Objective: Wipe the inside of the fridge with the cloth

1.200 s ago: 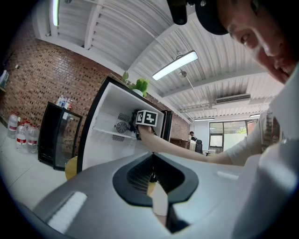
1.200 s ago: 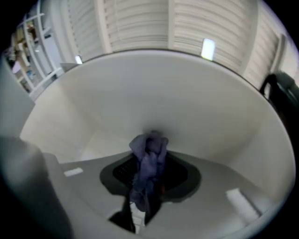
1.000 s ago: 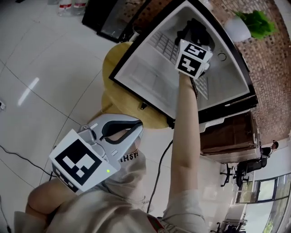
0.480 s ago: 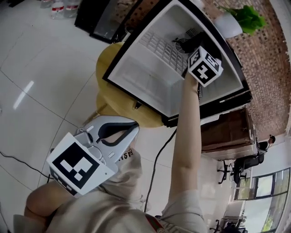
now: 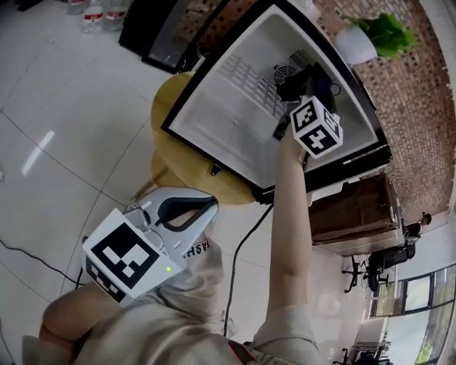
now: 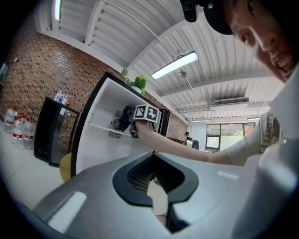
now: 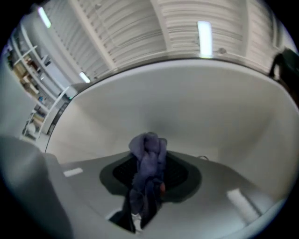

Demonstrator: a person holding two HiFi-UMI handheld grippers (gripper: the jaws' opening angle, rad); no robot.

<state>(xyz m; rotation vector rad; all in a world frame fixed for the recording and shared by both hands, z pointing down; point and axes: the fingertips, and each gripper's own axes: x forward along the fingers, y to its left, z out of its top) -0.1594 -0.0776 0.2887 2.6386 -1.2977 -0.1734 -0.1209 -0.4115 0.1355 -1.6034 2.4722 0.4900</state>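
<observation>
Head view: right arm (image 5: 288,214) stretched into fridge (image 5: 214,128) (tongs (image 7: 149,144) pinching cloth (image 7: 145,182)).

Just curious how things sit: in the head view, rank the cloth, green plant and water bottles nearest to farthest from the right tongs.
1. cloth, gripped in the right tongs.
2. green plant, atop the fridge.
3. water bottles, on the floor, far left.

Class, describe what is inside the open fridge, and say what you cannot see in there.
Inside the fridge: a wire shelf, a round fan grille, and the right tongs shut on a dark cloth. They cover the wall behind them.
</observation>
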